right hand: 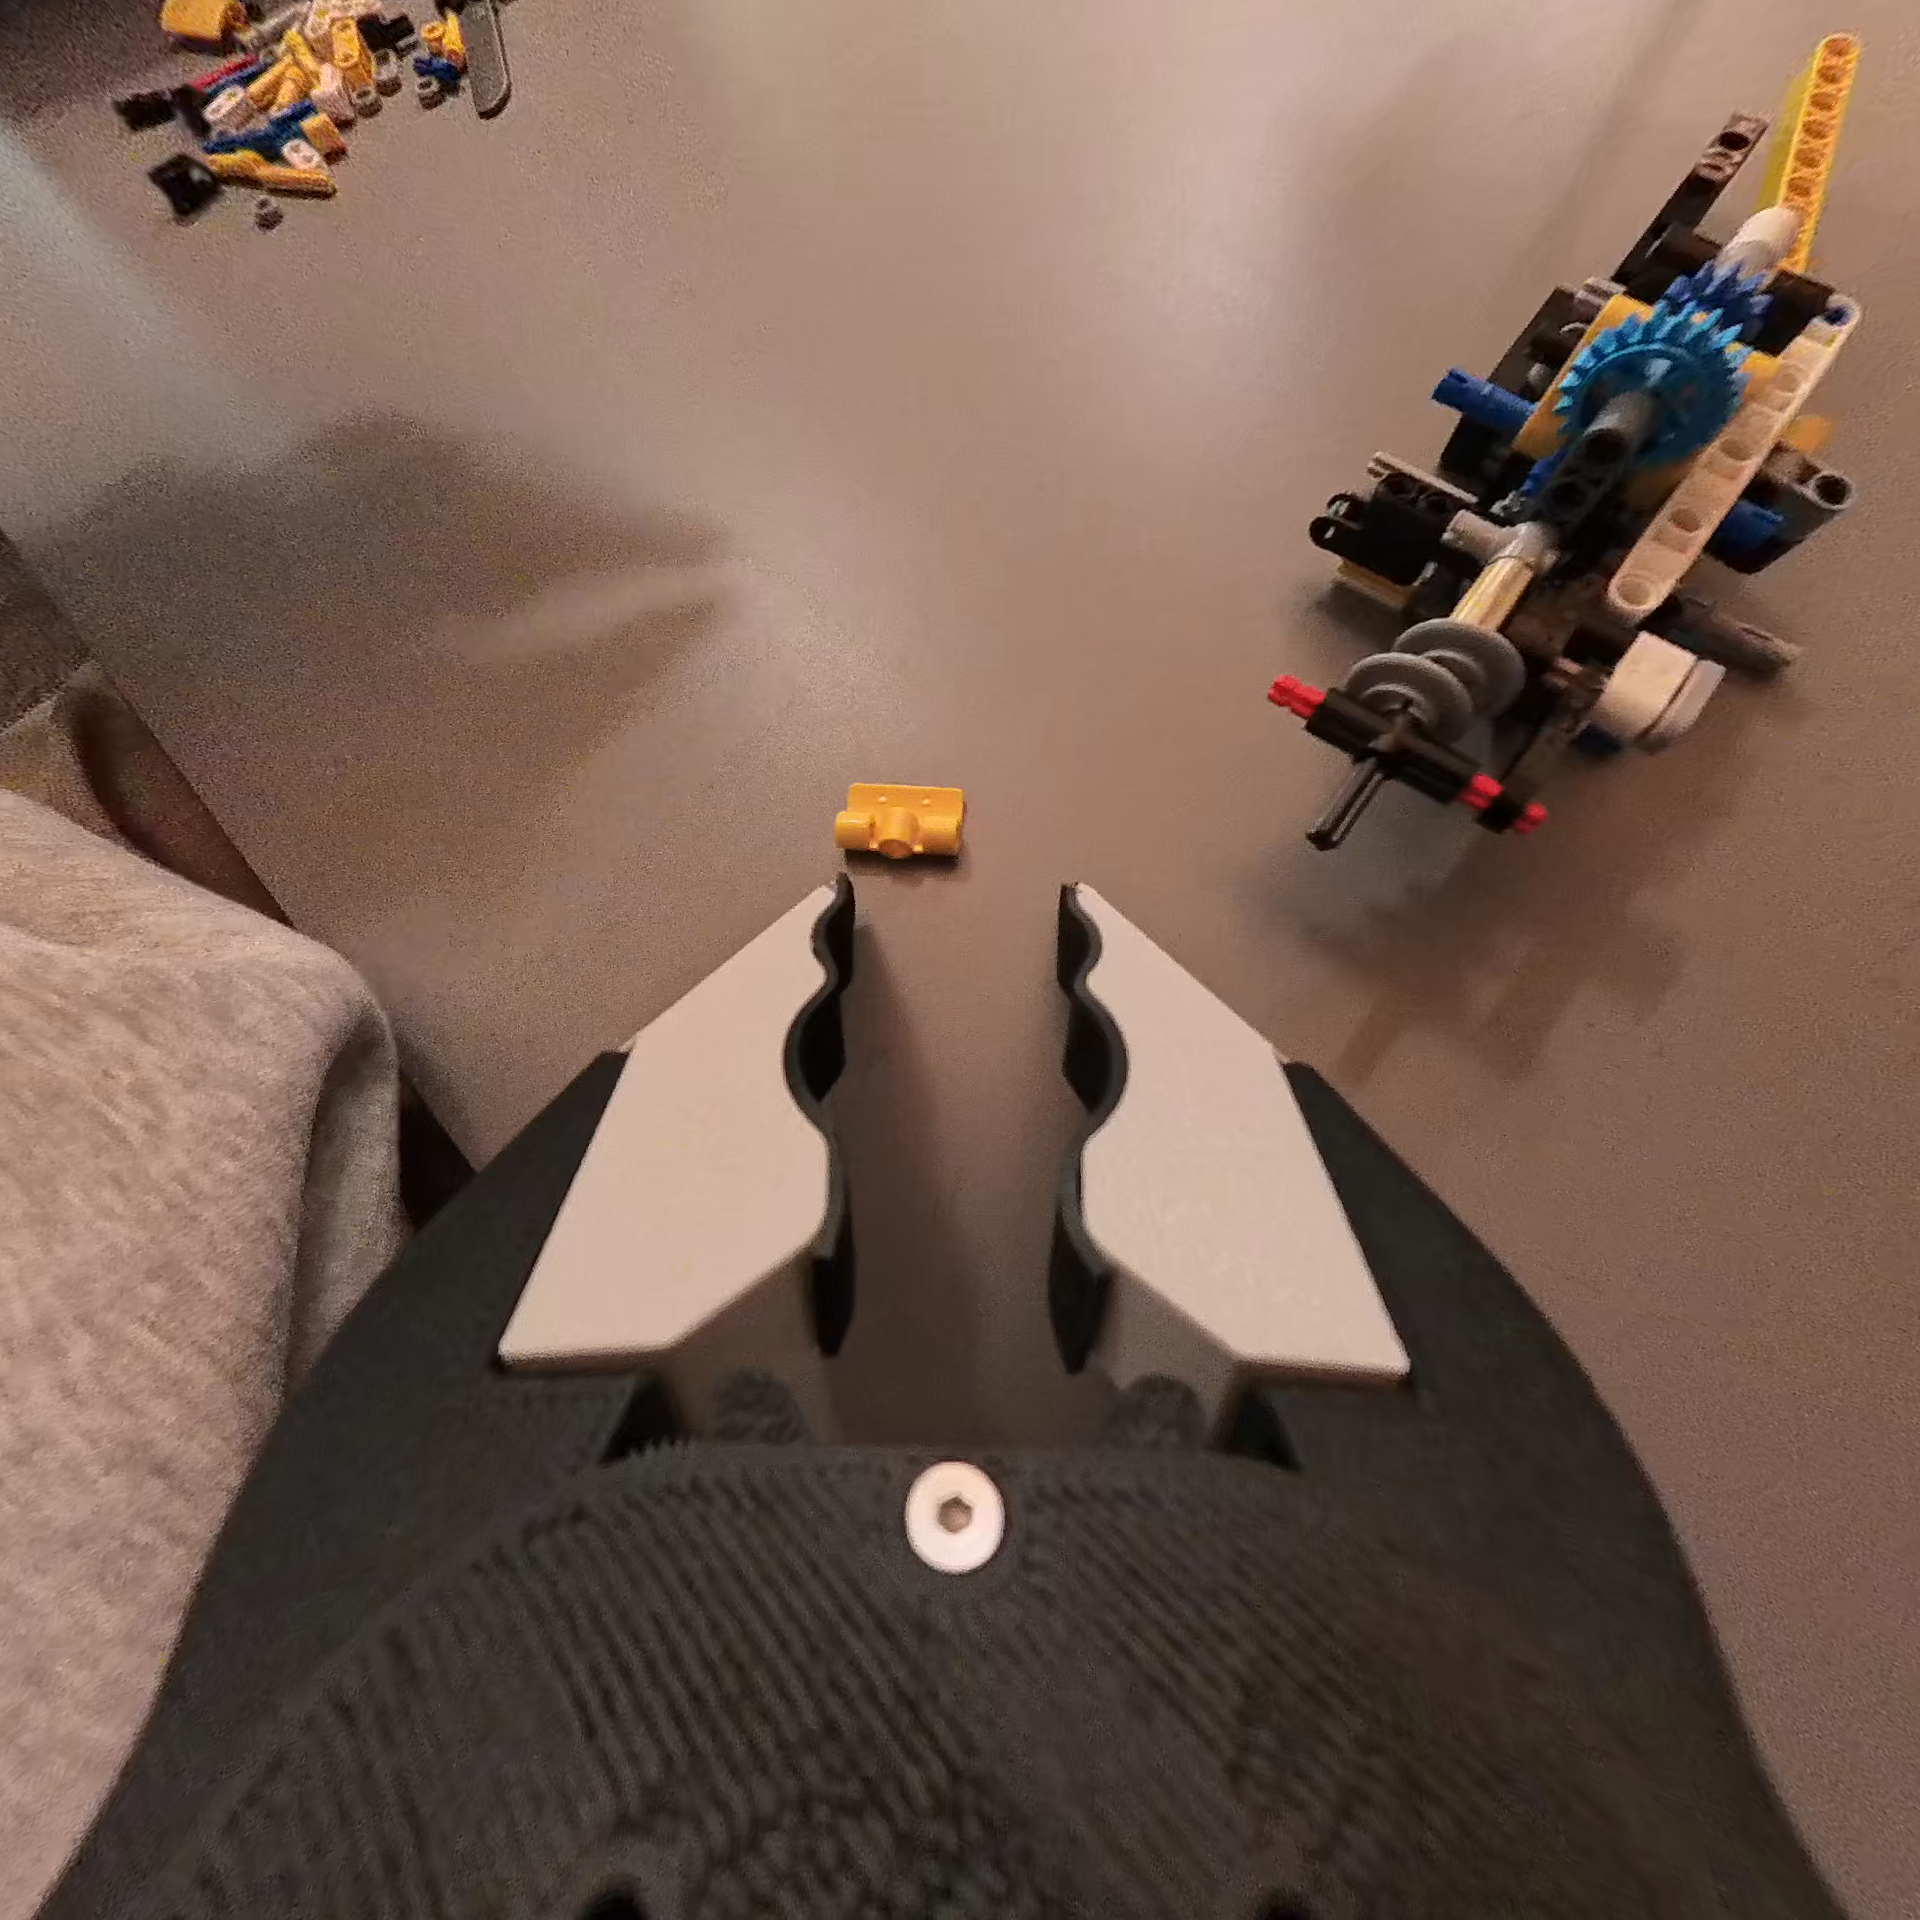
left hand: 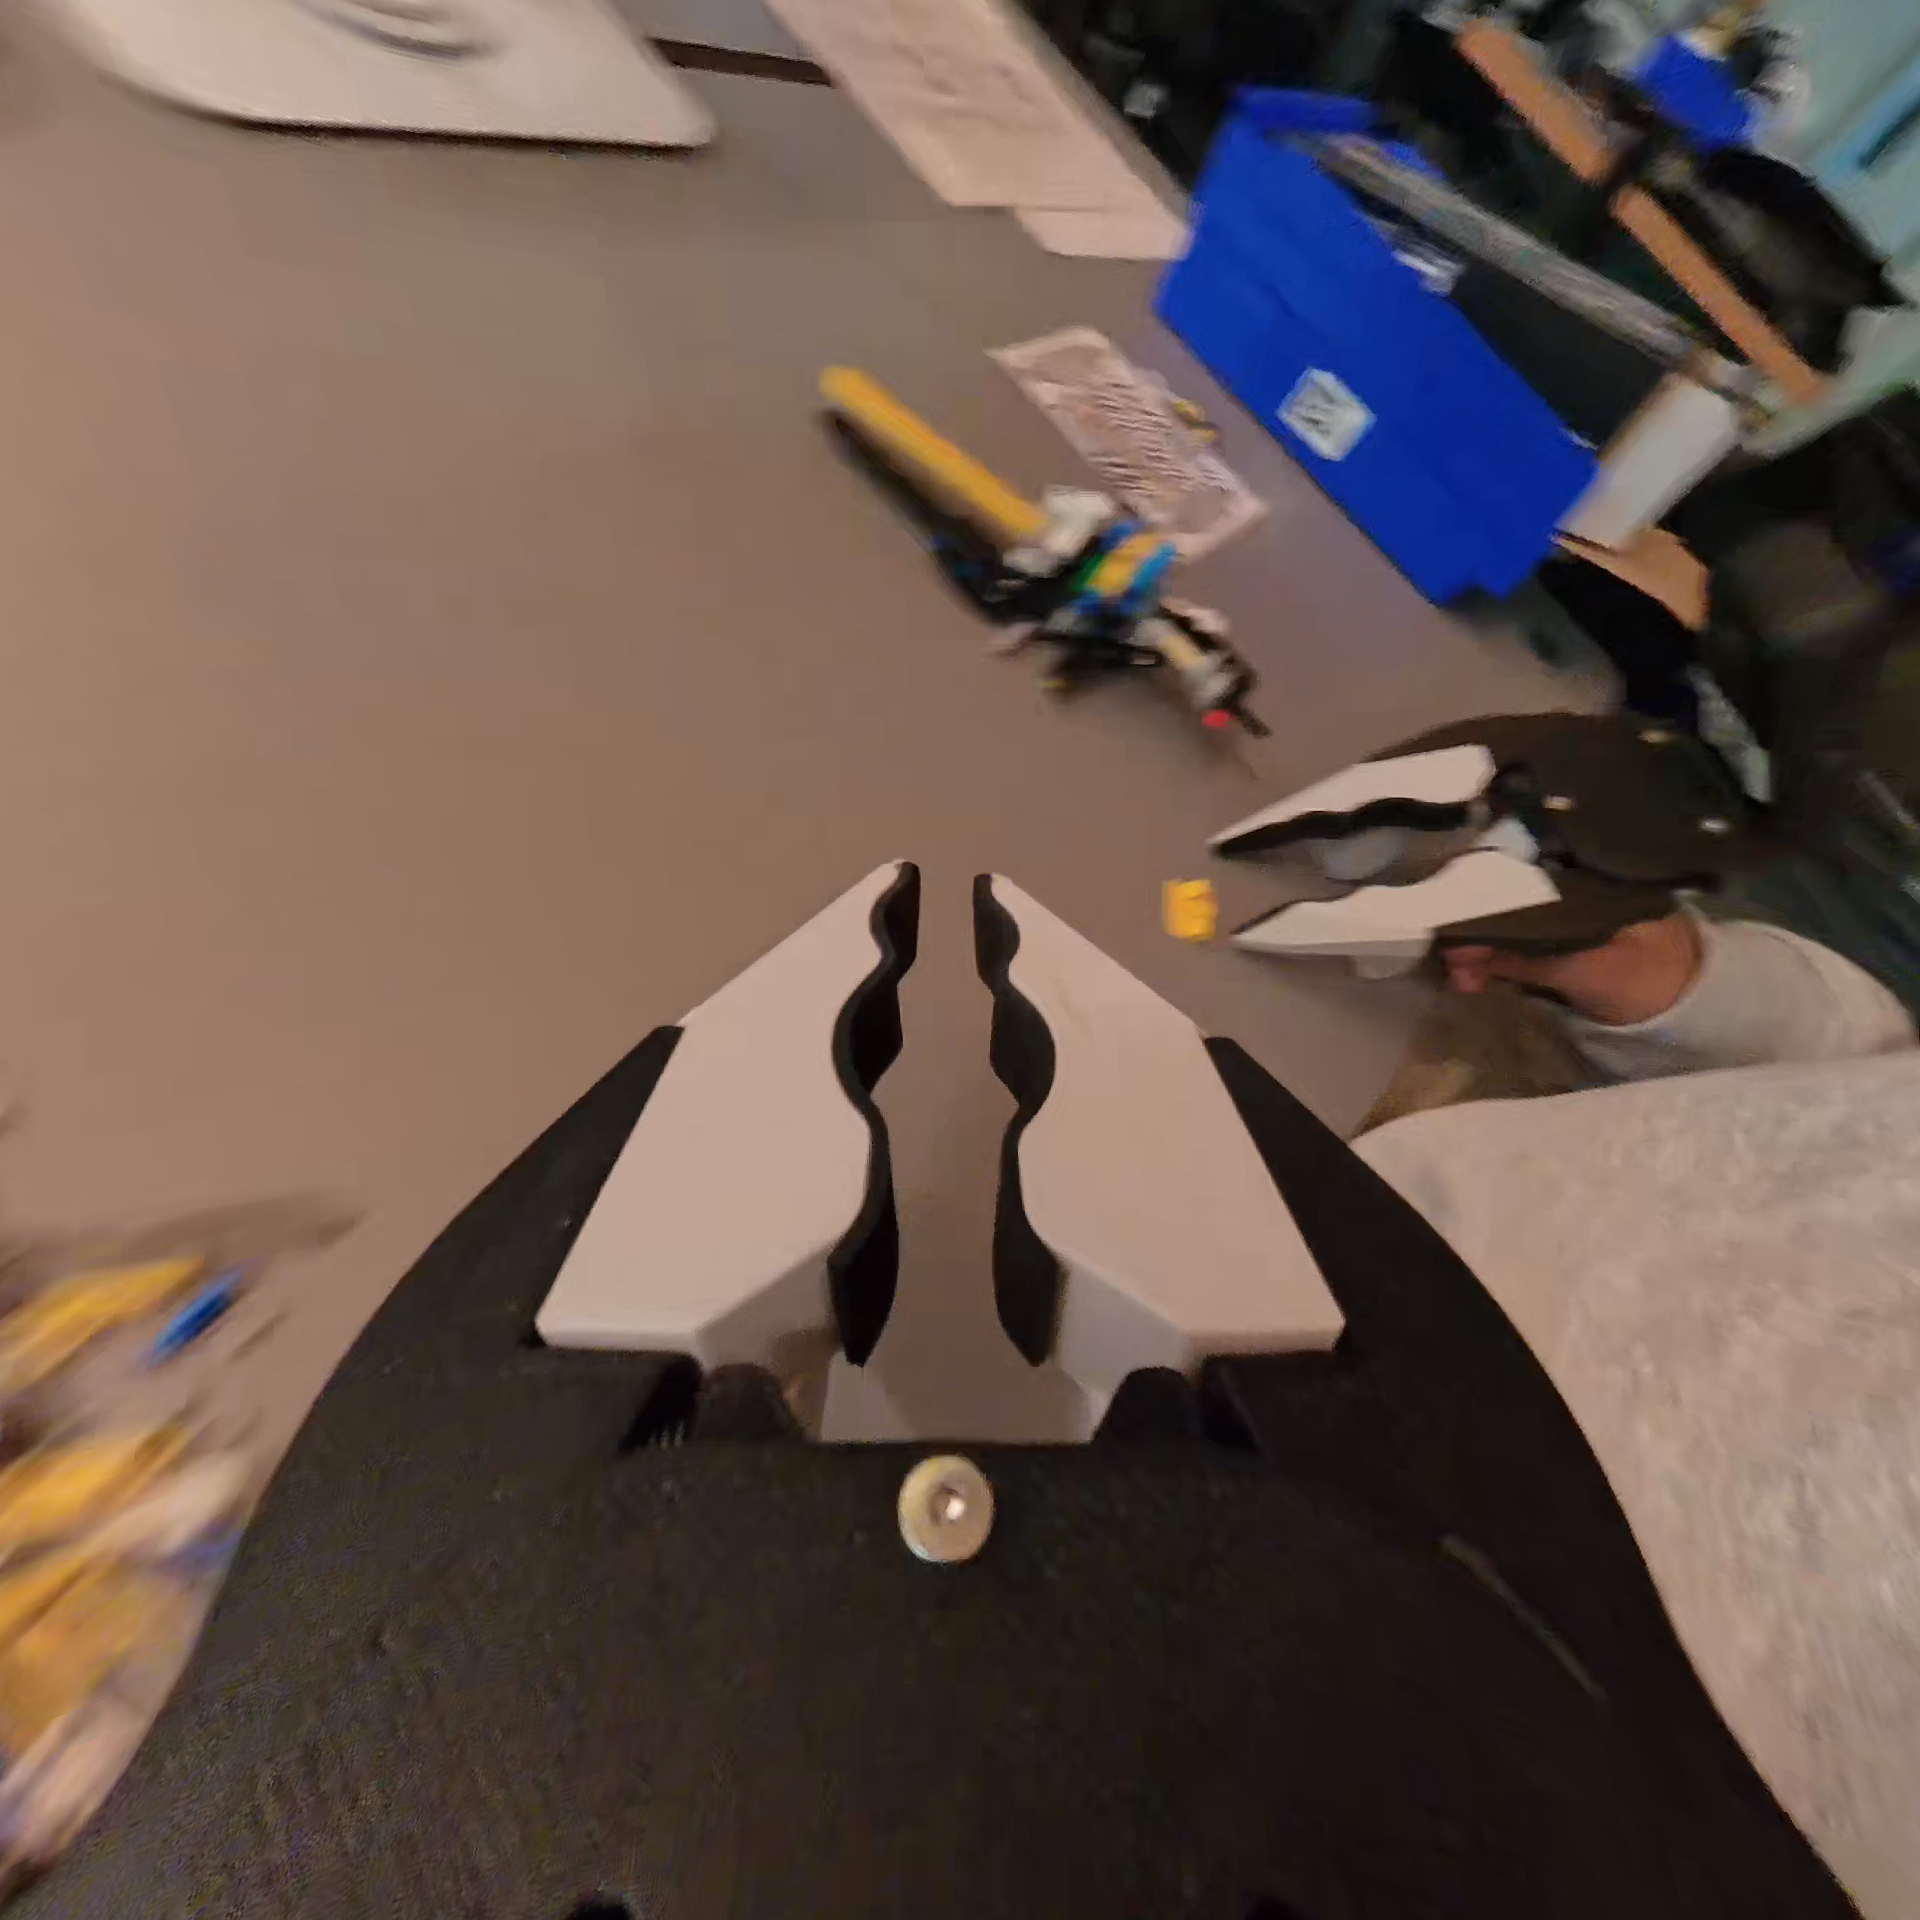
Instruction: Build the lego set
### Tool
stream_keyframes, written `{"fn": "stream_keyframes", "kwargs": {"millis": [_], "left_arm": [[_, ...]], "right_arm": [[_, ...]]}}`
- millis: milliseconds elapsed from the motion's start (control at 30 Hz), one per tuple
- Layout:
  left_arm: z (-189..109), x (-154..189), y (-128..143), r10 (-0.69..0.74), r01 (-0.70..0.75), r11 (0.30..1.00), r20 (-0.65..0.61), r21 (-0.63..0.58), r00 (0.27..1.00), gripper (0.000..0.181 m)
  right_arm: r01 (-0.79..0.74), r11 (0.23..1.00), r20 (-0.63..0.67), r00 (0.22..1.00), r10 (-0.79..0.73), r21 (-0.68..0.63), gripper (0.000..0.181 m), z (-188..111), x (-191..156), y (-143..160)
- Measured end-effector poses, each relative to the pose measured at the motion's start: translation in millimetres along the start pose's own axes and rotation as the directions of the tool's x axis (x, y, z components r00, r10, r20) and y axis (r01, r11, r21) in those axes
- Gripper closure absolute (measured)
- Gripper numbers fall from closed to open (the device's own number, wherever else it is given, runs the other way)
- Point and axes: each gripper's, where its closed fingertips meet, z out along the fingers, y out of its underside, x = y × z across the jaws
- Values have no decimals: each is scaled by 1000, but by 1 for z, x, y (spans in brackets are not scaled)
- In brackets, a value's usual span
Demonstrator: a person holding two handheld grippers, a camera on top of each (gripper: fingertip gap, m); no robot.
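Note:
A partly built lego model (right hand: 1590, 499) with a blue gear, grey worm gear and long yellow beam lies on the grey table, far right in the right wrist view; it also shows in the left wrist view (left hand: 1091, 582). A small yellow lego piece (right hand: 900, 823) lies on the table just ahead of my right gripper (right hand: 956, 894), which is open and empty. The same piece (left hand: 1190, 909) and the right gripper (left hand: 1231, 894) show in the left wrist view. My left gripper (left hand: 945, 878) hovers above bare table, its jaws a narrow gap apart and empty.
A pile of loose lego pieces (right hand: 291, 94) lies at the far left; it is a blur in the left wrist view (left hand: 94, 1455). A blue bin (left hand: 1371, 343), a clear plastic bag (left hand: 1132, 436) and paper sheets (left hand: 987, 104) sit beyond the model. Grey sleeves (left hand: 1662, 1351) flank the grippers. The left gripper's tips are roughly 20 cm from the right gripper's.

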Motion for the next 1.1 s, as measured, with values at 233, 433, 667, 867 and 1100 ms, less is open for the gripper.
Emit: {"fn": "stream_keyframes", "kwargs": {"millis": [233, 433, 667, 867, 1100], "left_arm": [[-135, -121, 65, 65, 35, 970, 399, -239, 915, 175], [-125, -129, 104, 266, -134, 917, 327, -375, 907, 169], [-109, -138, 115, 291, -146, 901, 320, -408, 902, 166], [-111, -135, 115, 222, -100, 925, 308, -367, 925, 175], [-113, -95, 58, -225, 222, 973, 33, 61, 974, 177]], "right_arm": [[-5, 1000, 20, 1000, 5, 0, 142, 0, -2, 0], [-20, 1000, 23, 1000, 20, 1, 142, 0, -1, 0], [-6, 1000, 14, 1000, 6, 0, 142, 0, -1, 0], [-7, 1000, 14, 1000, 7, 0, 143, 0, -1, 0], [-6, 1000, 13, 1000, 6, 0, 143, 0, -1, 0]]}}
